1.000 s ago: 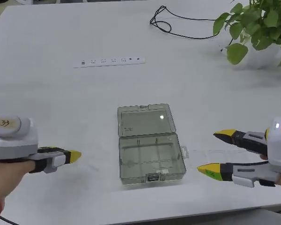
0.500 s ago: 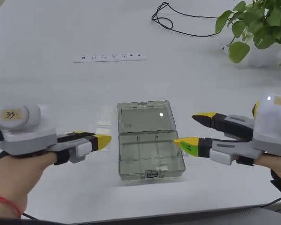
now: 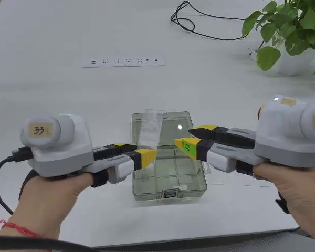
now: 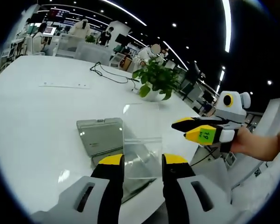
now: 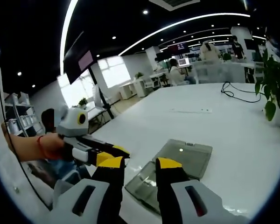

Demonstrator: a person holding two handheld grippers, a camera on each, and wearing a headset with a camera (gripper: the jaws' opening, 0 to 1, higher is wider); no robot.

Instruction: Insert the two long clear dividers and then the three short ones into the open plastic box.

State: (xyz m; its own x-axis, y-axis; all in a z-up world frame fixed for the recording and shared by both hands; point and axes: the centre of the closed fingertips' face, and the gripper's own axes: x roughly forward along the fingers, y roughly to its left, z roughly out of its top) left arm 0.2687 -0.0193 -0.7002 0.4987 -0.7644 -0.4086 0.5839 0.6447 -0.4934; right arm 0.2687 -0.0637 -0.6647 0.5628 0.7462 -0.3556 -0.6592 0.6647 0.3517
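White table (image 3: 58,100), matte and mostly bare. The open plastic box (image 3: 170,176) sits near the table's front edge, its lid (image 3: 170,126) laid flat at 12 o'clock of the base. Grey-clear walls, with some partitions visible inside the base.

The left gripper (image 3: 146,155) comes in from 8 o'clock of the box. Its jaws pinch a clear divider (image 3: 151,128) by its lower end. The sheet stands upright, raised over the box's left half. In the left gripper view the divider (image 4: 141,135) fills the gap between the two yellow tips.

The right gripper (image 3: 190,138) comes in from 3 o'clock with its jaws spread and nothing between them. Its tips are over the box's right side, near the divider but apart from it.

Faint clear flat pieces (image 3: 228,177) lie on the table at 3 o'clock of the box, partly hidden by the right gripper.

From the box, a white power strip (image 3: 123,62) lies at 11 o'clock. A looped black cable (image 3: 199,29) lies at 12 to 1 o'clock. A leafy plant (image 3: 286,23) in a white pot stands at 1 to 2 o'clock.

The room is an open office with a dark ceiling, long light strips and spot lamps. Beyond the table are desks, screens and seated people, with windows far back.
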